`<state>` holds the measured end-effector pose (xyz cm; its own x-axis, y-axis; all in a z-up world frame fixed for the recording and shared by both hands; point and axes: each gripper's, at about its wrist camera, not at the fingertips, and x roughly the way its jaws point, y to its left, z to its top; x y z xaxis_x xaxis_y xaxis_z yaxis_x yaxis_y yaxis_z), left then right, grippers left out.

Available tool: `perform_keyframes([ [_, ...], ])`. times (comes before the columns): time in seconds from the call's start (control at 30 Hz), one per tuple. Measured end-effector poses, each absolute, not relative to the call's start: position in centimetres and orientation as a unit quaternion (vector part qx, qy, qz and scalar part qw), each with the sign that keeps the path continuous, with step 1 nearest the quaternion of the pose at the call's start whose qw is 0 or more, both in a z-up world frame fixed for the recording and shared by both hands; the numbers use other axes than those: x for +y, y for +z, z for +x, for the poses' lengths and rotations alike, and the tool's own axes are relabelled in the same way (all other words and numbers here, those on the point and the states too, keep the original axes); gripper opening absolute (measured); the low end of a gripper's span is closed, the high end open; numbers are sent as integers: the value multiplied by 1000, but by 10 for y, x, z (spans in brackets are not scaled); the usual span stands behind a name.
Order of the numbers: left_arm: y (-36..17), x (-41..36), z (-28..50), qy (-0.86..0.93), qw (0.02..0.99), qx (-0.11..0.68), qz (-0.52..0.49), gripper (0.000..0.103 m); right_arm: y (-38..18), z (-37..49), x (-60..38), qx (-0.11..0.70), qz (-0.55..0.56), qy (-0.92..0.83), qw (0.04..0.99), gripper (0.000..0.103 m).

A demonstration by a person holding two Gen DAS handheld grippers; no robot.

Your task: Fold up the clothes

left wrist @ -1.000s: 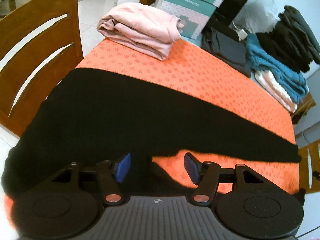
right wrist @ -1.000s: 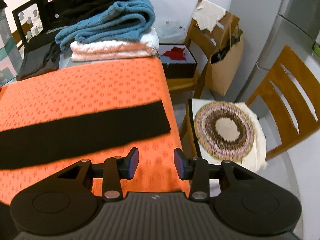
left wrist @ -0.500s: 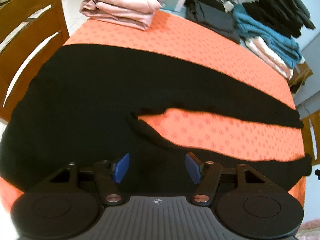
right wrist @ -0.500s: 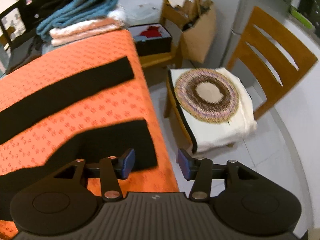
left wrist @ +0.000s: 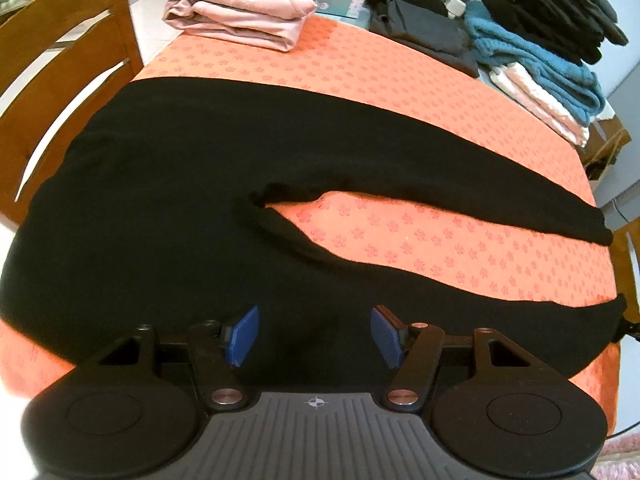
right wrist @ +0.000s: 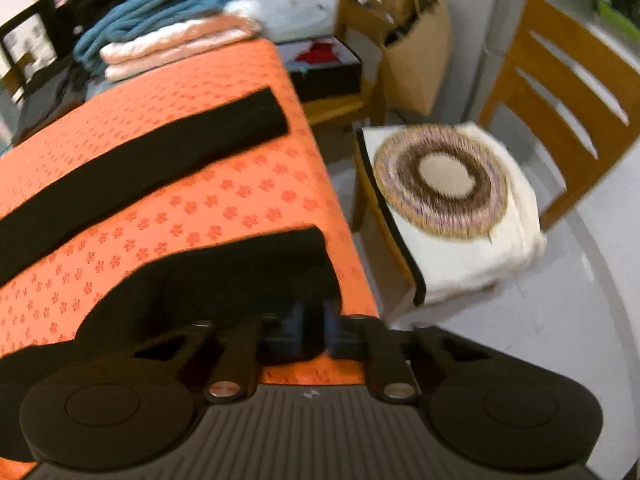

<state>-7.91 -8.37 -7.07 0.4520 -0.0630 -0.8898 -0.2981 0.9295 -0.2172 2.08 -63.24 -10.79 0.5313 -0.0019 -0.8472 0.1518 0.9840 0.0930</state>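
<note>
Black trousers (left wrist: 160, 184) lie spread flat on the orange flowered tablecloth (left wrist: 400, 92), waist to the left, two legs running right. My left gripper (left wrist: 314, 334) is open, blue pads wide apart, hovering over the near leg. In the right wrist view both legs show: the far leg (right wrist: 152, 156) and the near leg's cuff (right wrist: 224, 276) by the table's right edge. My right gripper (right wrist: 314, 330) has its jaws nearly together around the near cuff's edge; the frame is blurred.
A folded pink garment (left wrist: 244, 12) sits at the far left. A dark folded garment (left wrist: 424, 36) and a stack of teal, white and black clothes (left wrist: 540, 56) sit at the far right. Wooden chairs (left wrist: 52, 64) stand left; a cushioned chair (right wrist: 452, 200) stands right.
Both grippers pulled back toward the near edge. The right gripper dropped onto the near cuff and its jaws narrowed from open to nearly shut. The left stayed open.
</note>
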Motion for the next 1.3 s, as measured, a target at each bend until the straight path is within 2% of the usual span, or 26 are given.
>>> perform_keyframes([
  [0.1, -72, -87, -82, 75, 834, 517, -180, 65, -89, 23, -632, 466, 61, -38, 882, 2],
  [0.37, -75, -109, -81, 53, 839, 506, -192, 65, 8, 10, -668, 461, 2, -45, 886, 2],
  [0.47, -77, -119, -79, 44, 842, 505, -185, 65, -3, 16, -674, 487, -15, -38, 872, 2],
  [0.67, -75, -122, -86, 52, 848, 495, -181, 65, -65, 26, -669, 539, -28, -40, 841, 2],
  [0.77, -73, -114, -96, 68, 847, 492, -190, 65, -76, 23, -661, 534, -69, -54, 841, 12],
  [0.8, -72, -109, -101, 75, 846, 490, -195, 65, -72, 22, -658, 527, -69, -43, 846, 16],
  [0.93, -71, -90, -115, 98, 842, 486, -211, 65, -52, 19, -641, 495, -59, 24, 866, 18],
  [1.1, -71, -63, -129, 107, 839, 487, -215, 65, -38, 21, -602, 472, -70, 100, 873, 26],
  [1.3, -68, -24, -142, 96, 843, 499, -176, 66, -31, 10, -530, 456, -88, 189, 865, 26],
])
